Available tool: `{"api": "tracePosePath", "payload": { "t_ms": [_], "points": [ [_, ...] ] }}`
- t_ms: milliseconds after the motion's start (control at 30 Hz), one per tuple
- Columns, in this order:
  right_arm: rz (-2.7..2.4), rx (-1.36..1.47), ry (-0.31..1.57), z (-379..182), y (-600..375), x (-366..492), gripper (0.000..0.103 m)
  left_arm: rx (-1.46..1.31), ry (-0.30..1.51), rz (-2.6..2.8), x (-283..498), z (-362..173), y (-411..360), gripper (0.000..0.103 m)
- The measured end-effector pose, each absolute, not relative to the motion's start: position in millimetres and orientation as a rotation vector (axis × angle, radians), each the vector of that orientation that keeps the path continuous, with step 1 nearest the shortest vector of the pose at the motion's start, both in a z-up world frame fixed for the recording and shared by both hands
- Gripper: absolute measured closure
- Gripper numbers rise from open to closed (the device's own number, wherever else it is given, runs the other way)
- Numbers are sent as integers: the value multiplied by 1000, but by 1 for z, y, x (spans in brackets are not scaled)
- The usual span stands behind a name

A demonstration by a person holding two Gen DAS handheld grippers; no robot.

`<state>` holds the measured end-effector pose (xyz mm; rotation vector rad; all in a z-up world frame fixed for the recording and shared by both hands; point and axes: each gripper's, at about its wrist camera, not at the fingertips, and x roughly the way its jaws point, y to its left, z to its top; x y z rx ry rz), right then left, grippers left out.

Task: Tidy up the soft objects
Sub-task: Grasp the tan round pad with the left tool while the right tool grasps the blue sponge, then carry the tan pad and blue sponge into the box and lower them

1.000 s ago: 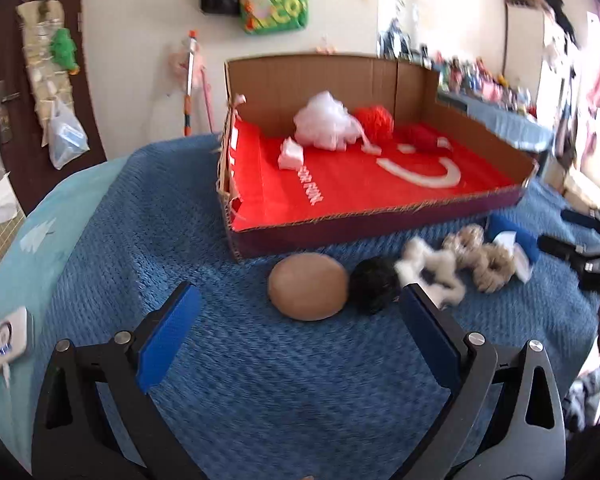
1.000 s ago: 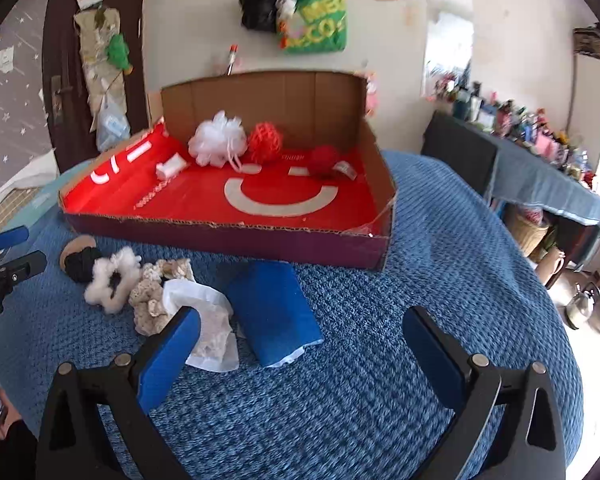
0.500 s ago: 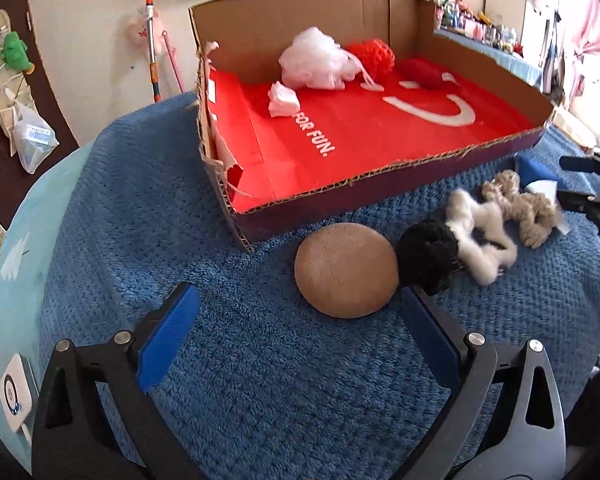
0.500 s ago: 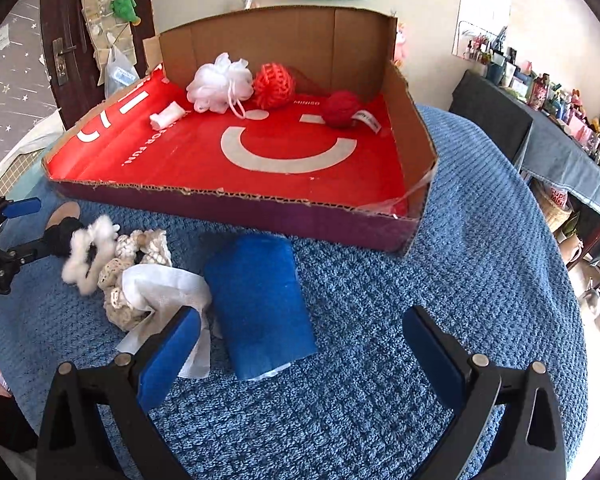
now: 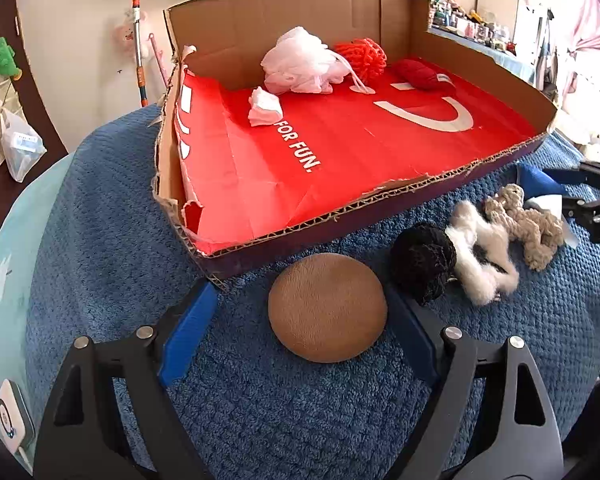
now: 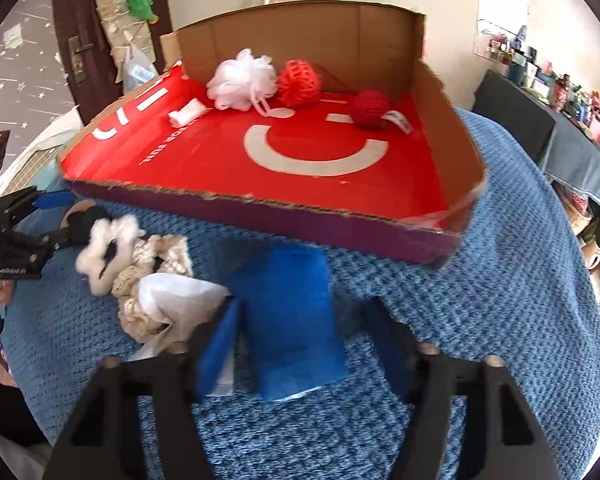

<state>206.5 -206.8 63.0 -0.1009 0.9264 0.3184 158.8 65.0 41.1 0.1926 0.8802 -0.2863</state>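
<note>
My right gripper, jaws wide, straddles the blue cloth, its long axis pointing toward the cardboard box. My left gripper, also wide, flanks the brown round cushion on the blue-blanketed surface. Cluttered room behind.

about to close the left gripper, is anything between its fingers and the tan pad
Nothing visible. The left gripper is open around the tan pad, one blue finger on each side. The black scrunchie sits just past the right-hand finger, close enough that it might get nudged.
</note>
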Motion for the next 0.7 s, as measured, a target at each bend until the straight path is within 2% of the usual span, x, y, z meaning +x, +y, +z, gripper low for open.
{"api": "tracePosePath", "payload": {
  "t_ms": [133,200,233,700],
  "points": [
    [354,-99,906,66,-204,199,68,153,868,-278,155,43,74,43],
    [358,-85,894,68,-206,195,74,109,878,-300,152,44,81,53],
    [360,-76,882,71,-206,192,77,94,880,-312,150,44,83,53],
    [382,-11,793,101,-208,179,77,93,783,-324,120,73,74,53]
  ]
}}
